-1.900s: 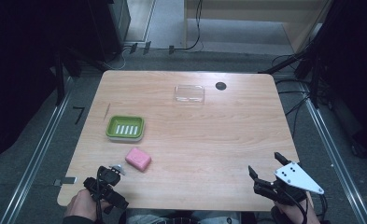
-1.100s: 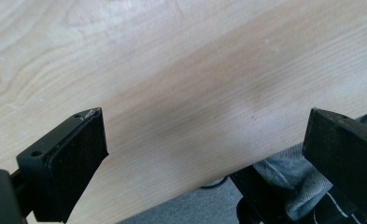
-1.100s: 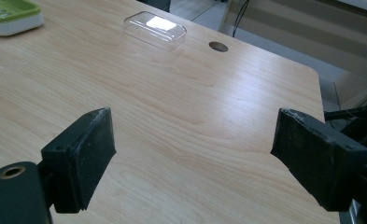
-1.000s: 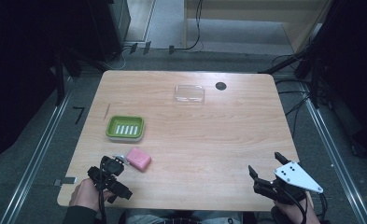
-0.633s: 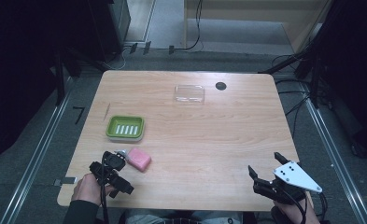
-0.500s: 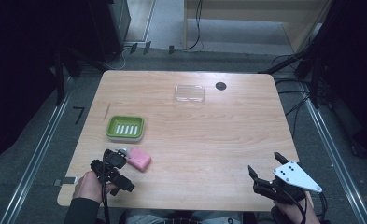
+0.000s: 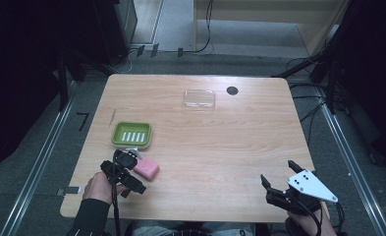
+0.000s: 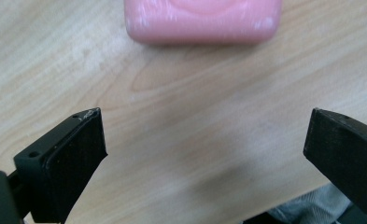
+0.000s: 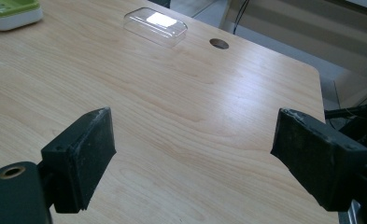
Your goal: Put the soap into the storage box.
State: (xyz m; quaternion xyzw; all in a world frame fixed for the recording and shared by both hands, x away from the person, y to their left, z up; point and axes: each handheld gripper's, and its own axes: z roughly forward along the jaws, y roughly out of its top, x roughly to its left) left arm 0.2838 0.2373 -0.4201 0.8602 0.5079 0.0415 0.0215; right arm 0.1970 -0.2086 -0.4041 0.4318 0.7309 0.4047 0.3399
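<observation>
A pink soap bar (image 7: 147, 168) lies on the wooden table (image 7: 220, 142), just in front of a green soap dish (image 7: 132, 134) with a slotted white insert. My left gripper (image 7: 129, 173) sits right beside the bar on its left, open. In the left gripper view the bar (image 8: 203, 21) lies just ahead of the spread jaws, with my left gripper (image 8: 204, 140) holding nothing. My right gripper (image 7: 279, 173) hovers open over the near right corner. In the right gripper view there is bare wood between the jaws of my right gripper (image 9: 193, 140).
A clear plastic lid (image 7: 199, 98) lies at the far middle of the table, with a dark cable hole (image 7: 232, 90) beside it. The right gripper view shows the lid (image 9: 155, 26), the hole (image 9: 219, 44) and the dish (image 9: 10, 11). Floor rails flank the table.
My left gripper has moved forward from the near edge up to the pink soap bar. The right gripper and the objects have stayed still.
</observation>
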